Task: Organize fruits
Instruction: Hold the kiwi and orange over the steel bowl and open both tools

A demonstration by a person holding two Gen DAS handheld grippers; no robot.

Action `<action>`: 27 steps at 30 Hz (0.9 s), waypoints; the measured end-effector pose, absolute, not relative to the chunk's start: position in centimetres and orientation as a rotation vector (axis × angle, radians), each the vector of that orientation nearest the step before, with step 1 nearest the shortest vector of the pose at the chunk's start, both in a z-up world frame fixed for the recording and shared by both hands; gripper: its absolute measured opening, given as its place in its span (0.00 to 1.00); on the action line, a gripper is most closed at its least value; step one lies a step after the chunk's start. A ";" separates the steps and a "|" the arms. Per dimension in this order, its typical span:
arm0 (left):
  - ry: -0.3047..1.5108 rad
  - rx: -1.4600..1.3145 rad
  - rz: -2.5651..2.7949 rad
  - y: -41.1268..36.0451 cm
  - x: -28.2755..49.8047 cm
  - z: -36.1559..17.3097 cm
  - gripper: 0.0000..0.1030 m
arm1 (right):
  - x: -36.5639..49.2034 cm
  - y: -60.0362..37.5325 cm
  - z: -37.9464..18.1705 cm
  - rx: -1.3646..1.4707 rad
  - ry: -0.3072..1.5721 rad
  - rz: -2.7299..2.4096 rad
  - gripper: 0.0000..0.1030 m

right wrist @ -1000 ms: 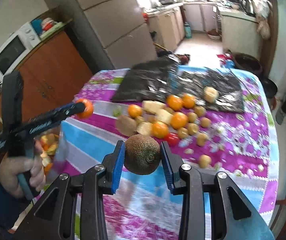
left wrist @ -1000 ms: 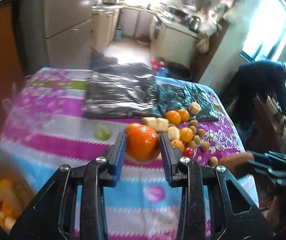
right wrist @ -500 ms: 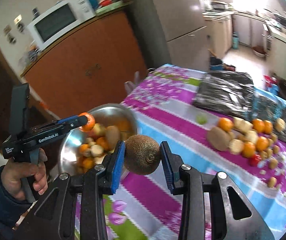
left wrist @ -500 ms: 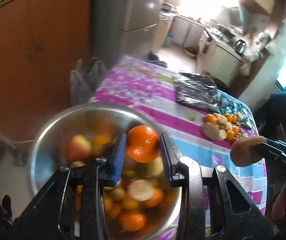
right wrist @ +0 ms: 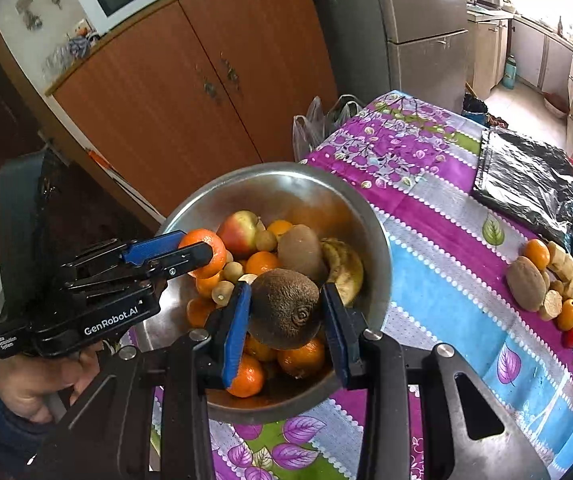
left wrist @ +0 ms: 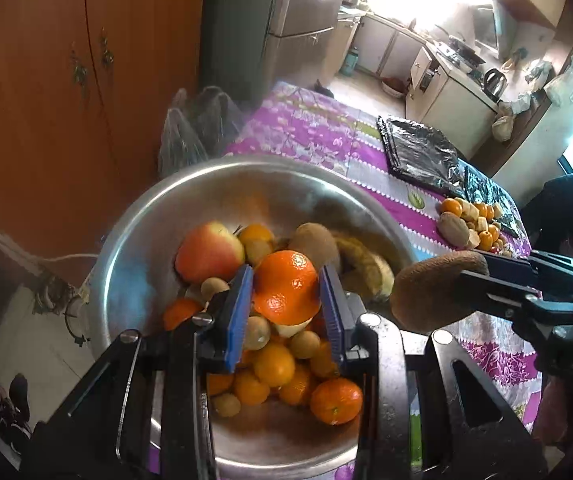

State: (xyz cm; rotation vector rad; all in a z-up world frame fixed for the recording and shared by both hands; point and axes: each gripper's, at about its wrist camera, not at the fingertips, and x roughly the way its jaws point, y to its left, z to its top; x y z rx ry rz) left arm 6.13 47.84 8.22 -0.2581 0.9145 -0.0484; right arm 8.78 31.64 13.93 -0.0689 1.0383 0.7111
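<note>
The left gripper point(left wrist: 286, 304) squeezes an orange point(left wrist: 286, 286), the right gripper point(right wrist: 284, 314) a kiwi point(right wrist: 284, 308), both above the crowded bowl point(right wrist: 374, 236) by the table point(right wrist: 438, 264) edge; loose fruit point(right wrist: 558, 284) lies at 3 o'clock.

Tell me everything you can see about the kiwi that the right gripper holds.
The kiwi is brown, fuzzy and oval, whole and unpeeled, its dimpled end facing the camera. The right gripper clamps it between its blue pads, which alone touch it. It hangs above the metal bowl, over the oranges there, near the left gripper.
</note>
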 end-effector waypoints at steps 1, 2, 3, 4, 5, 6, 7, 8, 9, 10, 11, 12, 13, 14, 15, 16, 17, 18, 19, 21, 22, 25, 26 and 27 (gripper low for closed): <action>0.918 -0.258 -0.049 48.0 6.2 8.1 0.34 | 8.8 32.0 13.7 -0.080 1.044 0.707 0.38; 0.922 -0.256 -0.049 48.3 6.1 8.0 0.34 | 8.9 32.3 13.6 -0.084 1.048 0.705 0.38; 0.926 -0.257 -0.050 48.4 6.2 7.9 0.34 | 9.1 32.4 13.4 -0.087 1.053 0.703 0.38; 0.928 -0.258 -0.051 48.4 6.2 7.8 0.34 | 9.2 32.6 13.3 -0.089 1.057 0.700 0.38; 0.930 -0.259 -0.053 48.5 6.3 7.7 0.34 | 9.3 32.7 13.2 -0.090 1.060 0.698 0.38; 0.932 -0.259 -0.055 48.5 6.4 7.6 0.34 | 9.3 32.7 13.1 -0.091 1.063 0.696 0.38; 0.934 -0.260 -0.057 48.6 6.5 7.5 0.34 | 9.5 32.7 13.0 -0.093 1.065 0.694 0.38; 0.937 -0.261 -0.059 48.6 6.6 7.4 0.34 | 9.5 32.7 13.0 -0.095 1.067 0.692 0.38; 0.941 -0.263 -0.062 48.6 6.7 7.3 0.34 | 9.6 32.7 13.0 -0.097 1.068 0.689 0.38; 0.942 -0.264 -0.062 48.7 6.7 7.3 0.34 | 9.7 32.7 12.9 -0.098 1.070 0.687 0.38; 0.944 -0.264 -0.063 48.7 6.7 7.3 0.34 | 9.8 32.7 13.0 -0.099 1.071 0.685 0.38; 0.945 -0.263 -0.065 48.7 6.8 7.3 0.34 | 9.8 32.7 12.9 -0.100 1.072 0.684 0.38; 0.946 -0.262 -0.067 48.8 6.9 7.2 0.34 | 9.9 32.6 12.9 -0.101 1.073 0.683 0.38; 0.946 -0.261 -0.069 48.8 6.9 7.2 0.34 | 9.9 32.6 12.9 -0.102 1.074 0.682 0.38; 0.947 -0.259 -0.070 48.7 7.0 7.2 0.34 | 9.9 32.6 12.8 -0.102 1.077 0.680 0.38; 0.948 -0.258 -0.072 48.7 7.0 7.1 0.34 | 9.9 32.6 12.8 -0.103 1.079 0.679 0.38; 0.950 -0.259 -0.073 48.7 7.0 7.1 0.34 | 9.9 32.6 12.8 -0.103 1.081 0.676 0.38; 0.952 -0.260 -0.073 48.7 6.9 7.0 0.34 | 9.9 32.5 12.7 -0.102 1.084 0.675 0.38; 0.953 -0.261 -0.075 48.7 6.9 7.0 0.34 | 9.9 32.5 12.7 -0.101 1.084 0.675 0.38; 0.955 -0.260 -0.076 48.7 7.0 7.0 0.34 | 9.8 32.6 12.8 -0.103 1.083 0.678 0.38; 0.955 -0.261 -0.074 48.6 7.0 7.0 0.34 | 9.8 32.6 12.8 -0.103 1.083 0.678 0.38; 0.957 -0.264 -0.072 48.7 6.9 7.0 0.34 | 9.9 32.7 12.7 -0.106 1.086 0.681 0.38; 0.958 -0.265 -0.071 48.7 7.0 7.0 0.34 | 9.8 32.7 12.8 -0.108 1.085 0.682 0.38; 0.961 -0.267 -0.072 48.7 7.0 7.0 0.34 | 9.8 32.8 12.9 -0.109 1.083 0.682 0.38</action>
